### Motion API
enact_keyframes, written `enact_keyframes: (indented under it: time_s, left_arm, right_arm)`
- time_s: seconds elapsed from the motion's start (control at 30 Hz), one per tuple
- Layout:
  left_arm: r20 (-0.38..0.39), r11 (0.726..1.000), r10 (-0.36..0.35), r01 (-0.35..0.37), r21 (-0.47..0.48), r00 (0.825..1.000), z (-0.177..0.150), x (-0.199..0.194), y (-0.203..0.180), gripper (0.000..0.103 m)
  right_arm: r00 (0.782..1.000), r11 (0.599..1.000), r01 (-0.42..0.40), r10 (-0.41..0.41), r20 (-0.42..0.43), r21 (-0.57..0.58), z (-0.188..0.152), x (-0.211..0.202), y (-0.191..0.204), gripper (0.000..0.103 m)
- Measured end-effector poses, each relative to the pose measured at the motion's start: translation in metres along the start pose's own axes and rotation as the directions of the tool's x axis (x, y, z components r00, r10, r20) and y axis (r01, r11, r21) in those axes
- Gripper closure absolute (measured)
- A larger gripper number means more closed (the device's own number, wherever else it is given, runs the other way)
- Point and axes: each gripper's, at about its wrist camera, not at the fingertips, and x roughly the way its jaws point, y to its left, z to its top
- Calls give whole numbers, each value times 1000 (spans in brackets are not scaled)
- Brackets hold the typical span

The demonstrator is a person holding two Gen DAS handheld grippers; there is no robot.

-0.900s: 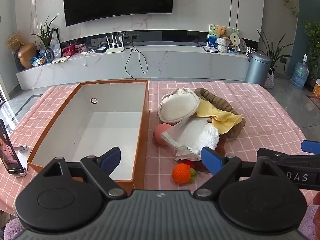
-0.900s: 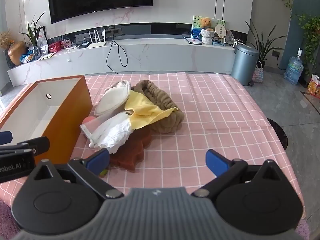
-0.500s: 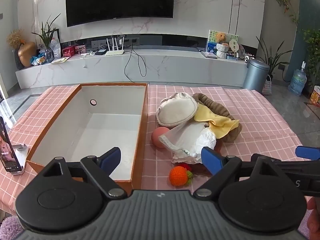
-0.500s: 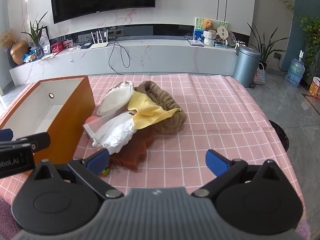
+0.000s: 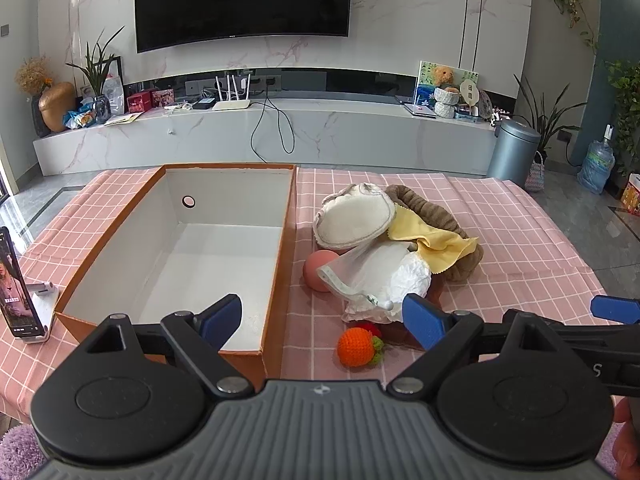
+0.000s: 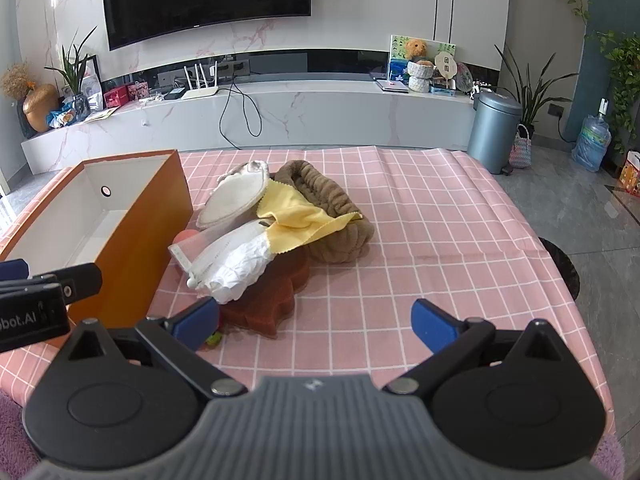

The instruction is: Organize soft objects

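An empty orange box with a white inside (image 5: 188, 264) (image 6: 132, 236) stands on the pink checked tablecloth. Right of it lies a pile of soft things: a cream pad (image 5: 352, 220) (image 6: 236, 196), a brown plush ring (image 5: 436, 216) (image 6: 332, 204), a yellow cloth (image 5: 432, 240) (image 6: 300, 220), a white bag (image 5: 384, 276) (image 6: 232, 260), a pink ball (image 5: 318, 270), a brown sponge (image 6: 272, 300) and an orange knitted fruit (image 5: 358, 346). My left gripper (image 5: 322, 322) is open and empty, above the table's near edge. My right gripper (image 6: 316, 320) is open and empty, just right of the pile.
A phone on a white stand (image 5: 18, 292) sits left of the box. The tablecloth (image 6: 440, 240) stretches right of the pile. Beyond the table are a marble TV bench (image 5: 280, 136) and a grey bin (image 5: 512, 152).
Both grippers have pulled back and risen slightly; the pile and box sit lower and farther in view. Nothing was picked up.
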Motion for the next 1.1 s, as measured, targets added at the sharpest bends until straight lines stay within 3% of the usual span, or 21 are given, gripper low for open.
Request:
enact_keyframes:
  time_s: [1.1]
  left_arm:
    - [3,1000,11,-11,-16,1000,-4,0,6,0]
  right_arm:
    - [1000,1000,-2,2,-7,-3,-3,5,3,2]
